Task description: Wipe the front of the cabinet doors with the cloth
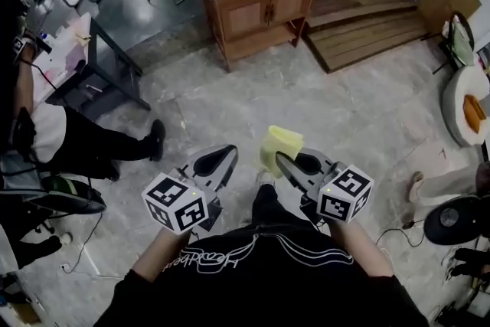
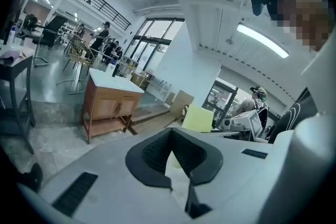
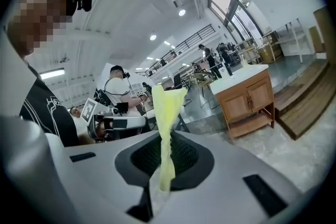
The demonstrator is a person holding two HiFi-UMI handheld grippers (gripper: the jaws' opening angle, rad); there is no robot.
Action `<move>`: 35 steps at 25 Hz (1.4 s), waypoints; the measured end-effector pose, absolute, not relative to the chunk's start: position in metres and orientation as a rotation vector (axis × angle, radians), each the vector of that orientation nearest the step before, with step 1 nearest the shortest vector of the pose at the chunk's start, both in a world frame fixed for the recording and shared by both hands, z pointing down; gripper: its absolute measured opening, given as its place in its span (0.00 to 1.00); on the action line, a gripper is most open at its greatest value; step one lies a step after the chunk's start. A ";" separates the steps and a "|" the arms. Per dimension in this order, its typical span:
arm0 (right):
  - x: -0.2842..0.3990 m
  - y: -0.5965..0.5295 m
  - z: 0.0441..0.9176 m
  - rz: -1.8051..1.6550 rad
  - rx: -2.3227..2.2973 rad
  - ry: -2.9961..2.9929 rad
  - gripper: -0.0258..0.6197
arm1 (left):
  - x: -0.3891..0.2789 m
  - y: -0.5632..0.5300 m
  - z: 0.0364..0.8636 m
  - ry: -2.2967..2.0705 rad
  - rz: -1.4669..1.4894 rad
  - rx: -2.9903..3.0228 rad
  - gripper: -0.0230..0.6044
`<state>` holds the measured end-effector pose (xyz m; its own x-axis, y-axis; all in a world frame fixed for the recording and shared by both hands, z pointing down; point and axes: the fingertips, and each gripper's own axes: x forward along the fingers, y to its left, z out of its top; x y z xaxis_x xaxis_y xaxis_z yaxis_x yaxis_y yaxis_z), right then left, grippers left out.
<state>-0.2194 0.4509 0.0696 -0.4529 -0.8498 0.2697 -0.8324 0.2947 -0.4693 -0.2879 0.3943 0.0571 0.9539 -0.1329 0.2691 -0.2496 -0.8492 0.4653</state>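
Cloth point(image 1: 280, 143): yellow, pinched in the right gripper point(image 1: 282, 161), whose jaws were closed tight on it. One bunched edge sat between the pads, and the rest stood up past the tips as a loose flap. In the right gripper view the cloth point(image 3: 167, 128) rose as a narrow twisted strip from between the jaws.

Left gripper point(image 1: 228, 155) was held just beside the right one, at about waist height in front of the person. Its jaws were drawn together w/ nothing between them. In the left gripper view only floor and the other gripper's cloth point(image 2: 198, 119) showed past the tips.

Cabinet point(image 1: 260, 8): wood w/ a white top, standing well apart from both grippers across bare stone floor point(image 1: 337, 111). Its two doors point(image 1: 268, 10) were closed and faced the person. A wooden platform point(image 1: 367, 23) lay just to its right. Another person sat at the left edge of the head view.

Judgement: wiping had not begun, and the step in hand was the approach. To do it well, walk up square to the doors and keep the grip firm. Present the free flap flat to the wood, not the jaw tips, so plastic doesn't scrape the panels. The cloth was bunched, so contact area would likely be small. Slow overlapping strokes would cover each door. The left gripper could stay clear, or steady a door if it swung.
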 end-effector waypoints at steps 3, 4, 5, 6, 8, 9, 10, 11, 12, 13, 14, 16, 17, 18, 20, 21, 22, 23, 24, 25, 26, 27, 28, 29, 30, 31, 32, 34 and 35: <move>-0.167 0.428 0.085 -0.937 -1.655 2.474 0.10 | -0.238 0.369 0.067 -0.281 0.362 2.588 0.05; -0.149 0.419 0.088 -0.948 -1.664 2.464 0.10 | -0.221 0.362 0.070 -0.282 0.384 2.593 0.05; -0.133 0.410 0.090 -0.952 -1.669 2.459 0.10 | -0.204 0.357 0.071 -0.279 0.404 2.598 0.05; -0.119 0.400 0.090 -0.949 -1.669 2.461 0.10 | -0.189 0.351 0.072 -0.273 0.420 2.603 0.05; -0.098 0.383 0.091 -0.938 -1.659 2.480 0.10 | -0.166 0.342 0.072 -0.265 0.439 2.609 0.05; -0.090 0.375 0.092 -0.933 -1.652 2.491 0.10 | -0.157 0.338 0.071 -0.265 0.442 2.607 0.05; -0.084 0.368 0.093 -0.932 -1.646 2.500 0.10 | -0.150 0.333 0.071 -0.271 0.440 2.603 0.05; -0.078 0.362 0.096 -0.935 -1.639 2.505 0.10 | -0.145 0.328 0.071 -0.282 0.435 2.597 0.05; -0.074 0.357 0.098 -0.942 -1.630 2.506 0.10 | -0.143 0.322 0.073 -0.298 0.431 2.589 0.05; -0.071 0.352 0.101 -0.949 -1.619 2.505 0.10 | -0.142 0.318 0.077 -0.319 0.430 2.579 0.05; -0.070 0.349 0.103 -0.956 -1.607 2.505 0.10 | -0.142 0.314 0.082 -0.342 0.434 2.567 0.05; -0.069 0.343 0.109 -0.967 -1.592 2.508 0.10 | -0.144 0.305 0.099 -0.383 0.465 2.531 0.05; -0.069 0.339 0.113 -0.971 -1.590 2.510 0.10 | -0.145 0.299 0.108 -0.399 0.483 2.510 0.05; -0.068 0.334 0.118 -0.976 -1.591 2.510 0.10 | -0.144 0.292 0.117 -0.412 0.493 2.490 0.05; -0.061 0.324 0.129 -0.998 -1.600 2.505 0.10 | -0.136 0.276 0.128 -0.424 0.472 2.454 0.05; -0.055 0.318 0.135 -1.017 -1.608 2.499 0.10 | -0.130 0.266 0.131 -0.422 0.456 2.441 0.05; -0.048 0.309 0.141 -1.038 -1.619 2.491 0.10 | -0.122 0.255 0.134 -0.418 0.451 2.437 0.05; -0.041 0.299 0.147 -1.056 -1.630 2.482 0.10 | -0.115 0.244 0.137 -0.417 0.461 2.441 0.05; -0.034 0.287 0.152 -1.068 -1.640 2.473 0.10 | -0.108 0.231 0.143 -0.418 0.478 2.449 0.05; -0.027 0.275 0.158 -1.076 -1.651 2.464 0.10 | -0.100 0.218 0.149 -0.417 0.495 2.455 0.05; -0.019 0.261 0.164 -1.084 -1.661 2.453 0.10 | -0.092 0.205 0.157 -0.412 0.503 2.451 0.05; -0.012 0.248 0.171 -1.093 -1.670 2.443 0.10 | -0.084 0.193 0.165 -0.402 0.503 2.439 0.05; -0.006 0.236 0.178 -1.102 -1.677 2.437 0.10 | -0.075 0.180 0.173 -0.393 0.498 2.425 0.05; 0.001 0.222 0.185 -1.110 -1.685 2.438 0.10 | -0.067 0.166 0.180 -0.388 0.492 2.414 0.05; 0.007 0.208 0.193 -1.117 -1.696 2.444 0.10 | -0.059 0.151 0.187 -0.389 0.488 2.407 0.05; 0.014 0.193 0.201 -1.127 -1.709 2.452 0.10 | -0.051 0.135 0.194 -0.396 0.487 2.404 0.05; 0.021 0.179 0.209 -1.142 -1.724 2.457 0.10 | -0.044 0.118 0.202 -0.405 0.491 2.399 0.05; 0.032 0.152 0.225 -1.185 -1.737 2.452 0.10 | -0.033 0.086 0.220 -0.423 0.507 2.374 0.05; 0.036 0.139 0.232 -1.208 -1.732 2.441 0.10 | -0.029 0.070 0.230 -0.430 0.512 2.355 0.05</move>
